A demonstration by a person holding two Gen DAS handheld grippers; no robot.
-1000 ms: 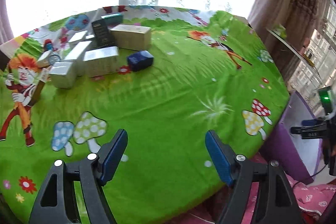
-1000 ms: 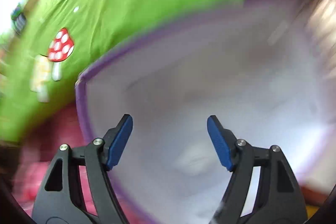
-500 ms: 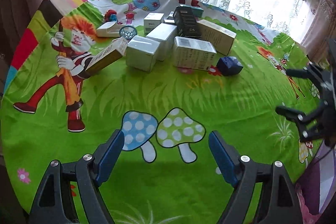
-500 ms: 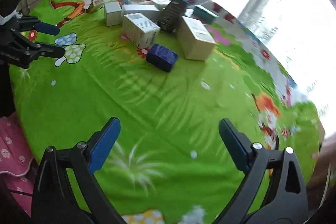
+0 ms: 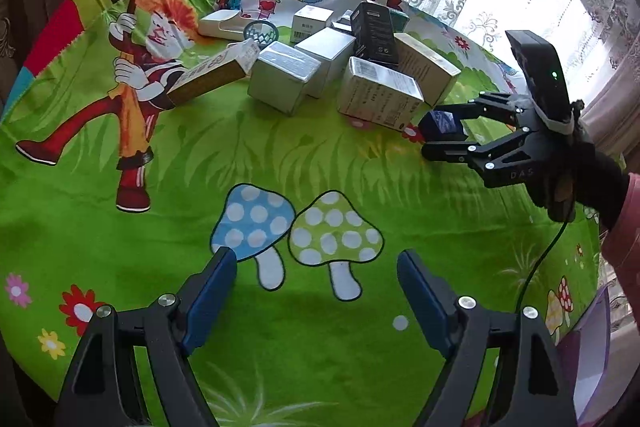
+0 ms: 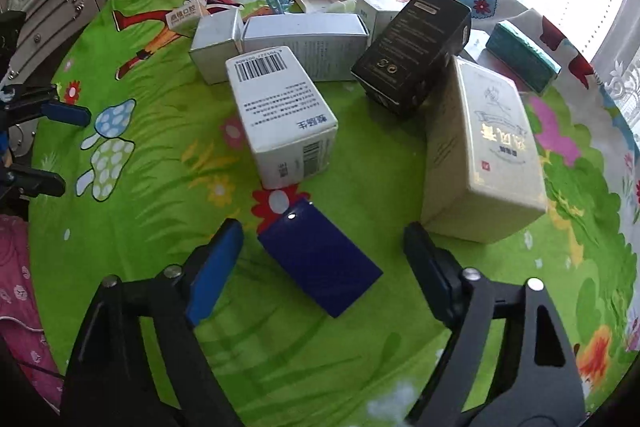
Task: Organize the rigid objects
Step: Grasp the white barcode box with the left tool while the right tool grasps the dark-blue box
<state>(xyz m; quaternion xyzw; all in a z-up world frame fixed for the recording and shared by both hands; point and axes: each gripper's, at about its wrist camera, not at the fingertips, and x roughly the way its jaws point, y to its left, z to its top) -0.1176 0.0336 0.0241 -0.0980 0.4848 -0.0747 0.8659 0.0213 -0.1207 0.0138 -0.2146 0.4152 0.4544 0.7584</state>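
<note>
Dark blue box (image 6: 320, 267): we saw it flat on the counter in the lower middle of the right wrist view, lying between the right jaws at a slant; in the left wrist view it sat at the right of the frame (image 5: 442, 123).
Right gripper (image 6: 320, 259): its jaws were closing around the dark blue box, and we saw a gap on both sides, so the pads were not pressing on it.
Left gripper (image 5: 316, 287): its jaws stood released over bare cloth at the bottom of the left wrist view, with nothing between them.
White barcode box (image 6: 280, 115): we found it just above the dark blue box, near it but apart.
Cream box (image 6: 484, 151): it stood to the right of centre in the right wrist view, beside the right jaw.
Black box (image 6: 412, 51): it lay tilted in the upper middle, against the other boxes.
Teal box (image 6: 522, 55): upper right of the frame, behind the cream box.
Counter (image 5: 320, 167): round, under a green cartoon cloth with mushrooms (image 5: 296, 227) printed near the left jaws.
Person's hand (image 5: 576, 179): dark-gloved, with a pink sleeve, holding the right gripper at the right edge of the left wrist view.
</note>
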